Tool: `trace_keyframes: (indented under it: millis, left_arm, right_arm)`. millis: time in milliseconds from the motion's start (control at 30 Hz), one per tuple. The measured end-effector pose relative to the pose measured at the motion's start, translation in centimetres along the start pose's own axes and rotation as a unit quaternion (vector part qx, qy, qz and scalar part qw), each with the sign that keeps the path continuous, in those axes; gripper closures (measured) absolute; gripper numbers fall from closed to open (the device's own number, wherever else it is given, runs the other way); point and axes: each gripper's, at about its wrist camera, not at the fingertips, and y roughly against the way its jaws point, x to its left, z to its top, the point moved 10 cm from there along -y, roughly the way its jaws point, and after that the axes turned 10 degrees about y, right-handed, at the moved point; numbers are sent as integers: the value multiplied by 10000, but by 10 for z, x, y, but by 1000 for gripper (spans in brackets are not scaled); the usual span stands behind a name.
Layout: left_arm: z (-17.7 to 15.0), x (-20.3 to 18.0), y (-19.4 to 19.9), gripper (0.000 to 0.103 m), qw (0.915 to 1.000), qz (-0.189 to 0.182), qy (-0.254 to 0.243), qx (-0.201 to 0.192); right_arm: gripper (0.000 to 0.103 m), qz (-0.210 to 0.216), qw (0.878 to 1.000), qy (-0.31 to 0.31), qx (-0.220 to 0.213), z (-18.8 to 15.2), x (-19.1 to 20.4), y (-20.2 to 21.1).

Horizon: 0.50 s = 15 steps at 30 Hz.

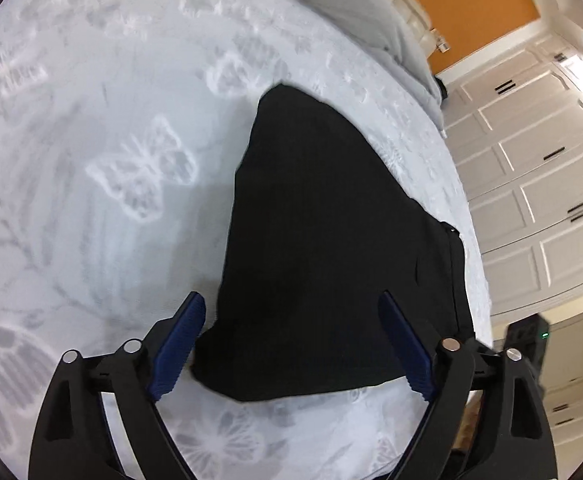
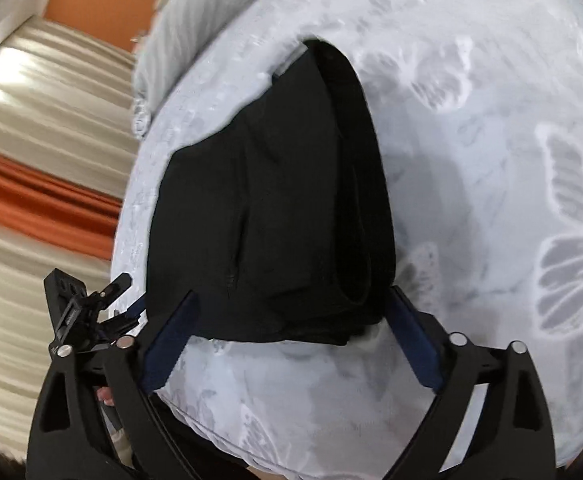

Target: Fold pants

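The black pants lie folded in a compact pile on a pale bedspread with a butterfly pattern, close to the bed's edge. My left gripper hovers over the near end of the pile. It is open, its blue pads stand wide apart, and nothing is pinched. In the right wrist view the pants show a thick folded band along their right side. My right gripper is open over the near edge, with the pile's corner lying between its spread fingers.
White wardrobe doors and an orange wall stand beyond the bed's edge. A grey striped cover lies at the head. Cream and orange curtains hang to one side. Part of a black tool pokes in at the bed's rim.
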Motion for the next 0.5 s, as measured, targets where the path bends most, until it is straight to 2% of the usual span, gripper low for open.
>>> trace_keyframes:
  millis: [67,100,200,233,267,300,333,400,500]
  left_arm:
    - [-4,10,-19,17,9987,27,398,311]
    - [-2,10,-22,16,9991,62,355,224]
    - [0,-6,-29,17,9989,369,-276,87]
    - [1,-9,-34,18,9978,501,-438,20]
    - [0,-11,-38,25,9963,629,-576,-60]
    - [-1,-16,-42,43,9927,819,-868,-156]
    - [-2,-18,-44,50,9886,1003,-1096,-233]
    - [-4,-27,-44,78,9829,1163,-1371,-390]
    - [-17,-36,-23,84,9785,1146,-1655,-438]
  right_arm:
    - [10,-58,9999,33,-101,0,0,-5]
    - [10,-13,9998,146,-102,1,5,-7]
    - [13,-22,9994,279,-224,9,15,-19]
    - [28,-155,9987,413,-271,12,12,-21]
    - [42,-311,9975,544,-323,13,9,-21]
    - [77,-195,9976,576,-317,14,10,-22]
    - [83,120,9988,318,-360,15,11,-23]
    - [84,44,9980,448,-436,15,16,-16]
    - [85,-19,9961,743,-484,6,33,2]
